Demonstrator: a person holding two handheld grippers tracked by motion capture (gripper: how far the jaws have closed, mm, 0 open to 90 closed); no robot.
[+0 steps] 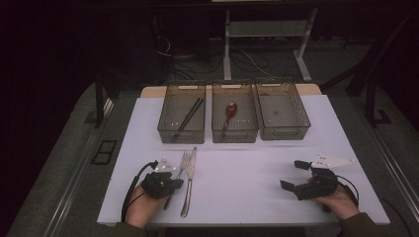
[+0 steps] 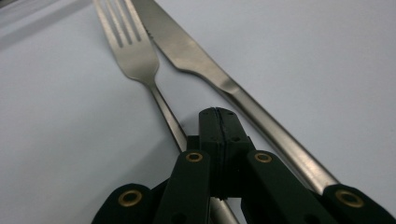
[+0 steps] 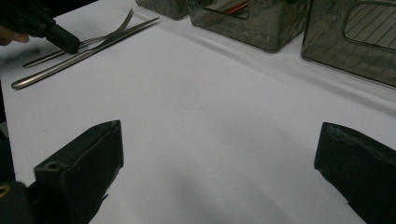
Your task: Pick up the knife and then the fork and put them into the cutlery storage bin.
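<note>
- three clear bins (image 1: 234, 121) lined up at the back of the white surface (image 1: 247, 177)
- black chopsticks (image 1: 189, 117) in the left bin
- red spoon (image 1: 230, 112) in the middle one

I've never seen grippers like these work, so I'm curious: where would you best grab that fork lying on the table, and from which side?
Probably the fork's thin handle, near the middle, coming straight down from above. It lies flat on the table, and the knife sits close on its right, touching near the tines, so the jaws need to straddle the handle where the two lie apart. The left gripper, jaws shut, is nearest.
</note>
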